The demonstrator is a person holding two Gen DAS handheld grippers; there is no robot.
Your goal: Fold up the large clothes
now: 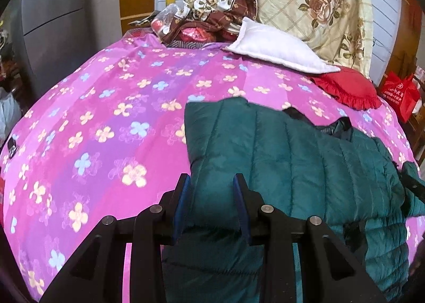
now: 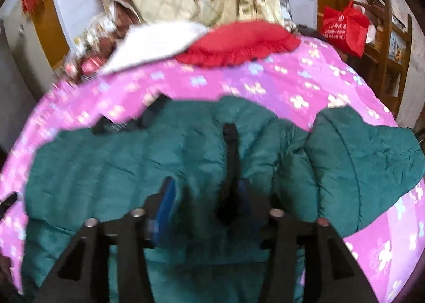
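A dark green quilted down jacket lies on a bed with a pink flowered sheet. My left gripper has its jaws apart around a bulge of the jacket's left edge; the fabric fills the gap between the blue pads. In the blurred right wrist view the jacket spreads across the bed, with a sleeve lying to the right. My right gripper has its jaws around jacket fabric and a black strip that runs down between them.
A white pillow and a red frilled cushion lie at the bed's far end, beside a heap of floral bedding. A floral quilt hangs behind. A red bag sits on a wooden shelf at the right.
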